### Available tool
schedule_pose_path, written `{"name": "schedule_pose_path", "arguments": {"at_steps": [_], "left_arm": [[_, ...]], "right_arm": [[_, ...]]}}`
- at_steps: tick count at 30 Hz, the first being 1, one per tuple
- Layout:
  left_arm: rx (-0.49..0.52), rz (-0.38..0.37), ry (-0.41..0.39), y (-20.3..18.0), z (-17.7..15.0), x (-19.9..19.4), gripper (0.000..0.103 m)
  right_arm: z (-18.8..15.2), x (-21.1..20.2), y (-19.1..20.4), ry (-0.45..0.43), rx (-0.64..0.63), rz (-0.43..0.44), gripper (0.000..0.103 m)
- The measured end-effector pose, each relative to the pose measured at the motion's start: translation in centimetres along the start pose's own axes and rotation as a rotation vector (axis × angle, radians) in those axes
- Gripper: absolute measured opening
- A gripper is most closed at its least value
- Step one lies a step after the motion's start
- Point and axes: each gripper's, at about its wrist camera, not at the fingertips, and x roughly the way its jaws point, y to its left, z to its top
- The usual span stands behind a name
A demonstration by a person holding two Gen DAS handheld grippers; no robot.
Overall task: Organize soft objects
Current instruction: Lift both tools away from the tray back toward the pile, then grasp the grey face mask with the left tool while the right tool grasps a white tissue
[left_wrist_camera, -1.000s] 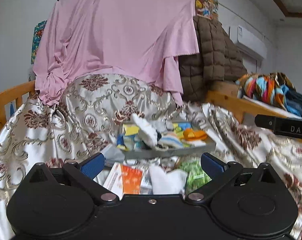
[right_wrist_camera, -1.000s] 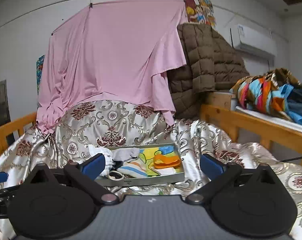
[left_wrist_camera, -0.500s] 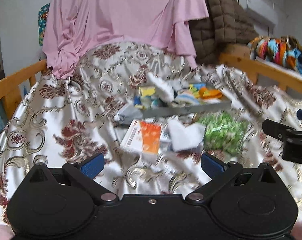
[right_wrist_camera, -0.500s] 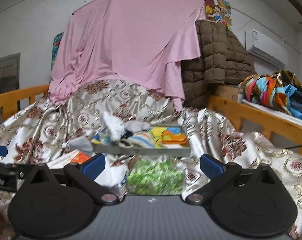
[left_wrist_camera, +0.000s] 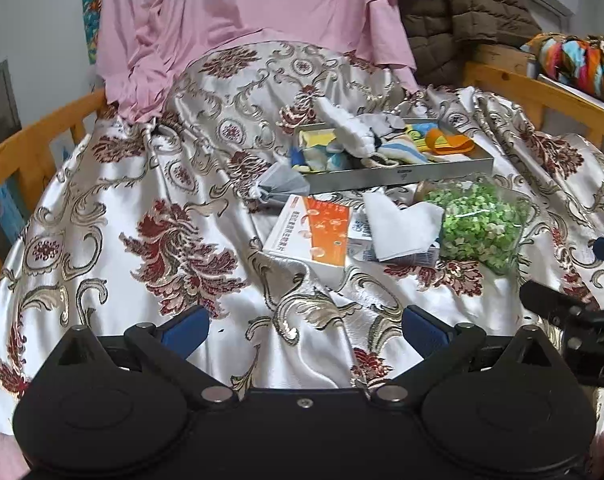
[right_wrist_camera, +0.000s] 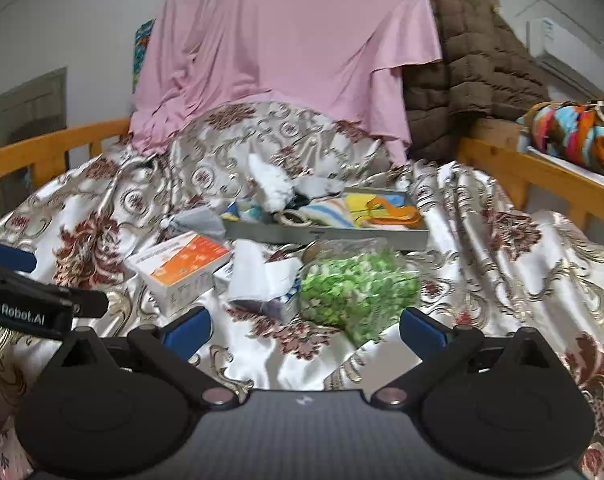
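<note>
A floral satin bedspread (left_wrist_camera: 150, 216) covers a bed with a wooden rail (left_wrist_camera: 30, 152). A pink sheet (left_wrist_camera: 262, 8) hangs at the back, beside a brown quilted coat (right_wrist_camera: 473, 76). A white-and-orange box (left_wrist_camera: 309, 228) lies on the bedspread. A colourful cloth bundle (right_wrist_camera: 573, 132) sits beyond the right rail.

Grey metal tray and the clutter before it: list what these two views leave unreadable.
- Grey metal tray: its floor is hidden in both views by the heaped socks and cloths.
- White crumpled cloth: it covers the small blue-and-white box beneath in both views.
- Orange-and-white carton: its print is too small and blurred in the right wrist view.
- Right tool: cut off by the left wrist view's edge.
</note>
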Motion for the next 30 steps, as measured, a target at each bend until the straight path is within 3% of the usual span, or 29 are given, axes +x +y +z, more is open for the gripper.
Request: {"name": "schedule_pose_path", "arguments": {"at_steps": [15, 22, 30], "left_arm": [[-0.056, 0.096, -0.023, 1.7, 1.1, 1.9, 0.102], [-0.065, 0.158, -0.075, 2.2, 2.0, 3.4, 0.102], [-0.08, 0.161, -0.105, 2.4, 2.5, 4.0, 0.102]], "right_arm": [[1.5, 3.8, 1.3, -0.01, -0.027, 0.066, 0.103], [2.1, 6.2, 1.2, -0.009, -0.019, 0.087, 0.103], [2.7, 8.2, 0.9, -0.015, -0.014, 0.097, 0.103]]}}
